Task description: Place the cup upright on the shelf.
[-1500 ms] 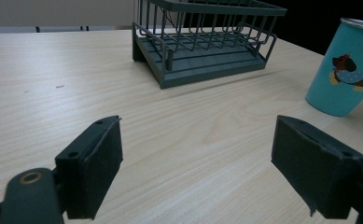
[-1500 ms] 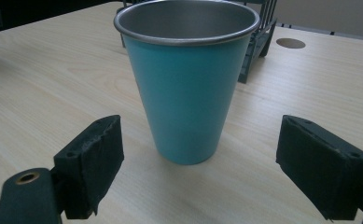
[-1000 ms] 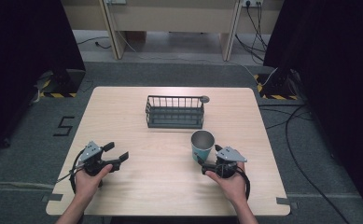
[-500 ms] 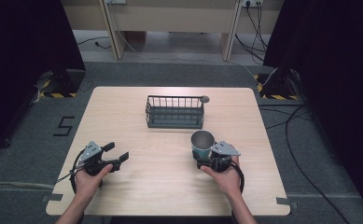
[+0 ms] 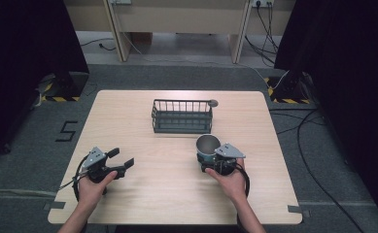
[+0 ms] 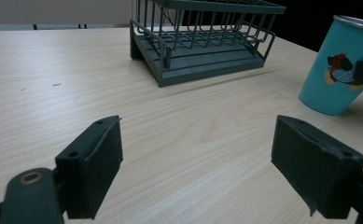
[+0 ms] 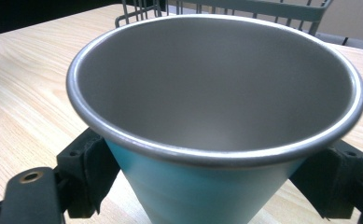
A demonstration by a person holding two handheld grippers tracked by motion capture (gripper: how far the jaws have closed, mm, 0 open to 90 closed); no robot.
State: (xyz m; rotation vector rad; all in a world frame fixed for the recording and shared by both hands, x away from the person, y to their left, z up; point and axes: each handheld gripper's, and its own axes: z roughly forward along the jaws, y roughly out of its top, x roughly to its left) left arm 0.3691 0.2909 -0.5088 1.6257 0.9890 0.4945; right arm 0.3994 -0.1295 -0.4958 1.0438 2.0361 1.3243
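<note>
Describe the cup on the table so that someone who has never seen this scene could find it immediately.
Start at the light wooden table, then find the dark wire rack near its far middle. Just in front of the rack's right end stands the cup, between the jaws of the right gripper. It is the one turquoise thing there, tapered, with a metal rim and inside and a cartoon dog on its side.

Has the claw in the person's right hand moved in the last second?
Yes. The right claw has slid left and slightly forward toward the dark wire basket, closing in around the teal metal cup.
</note>
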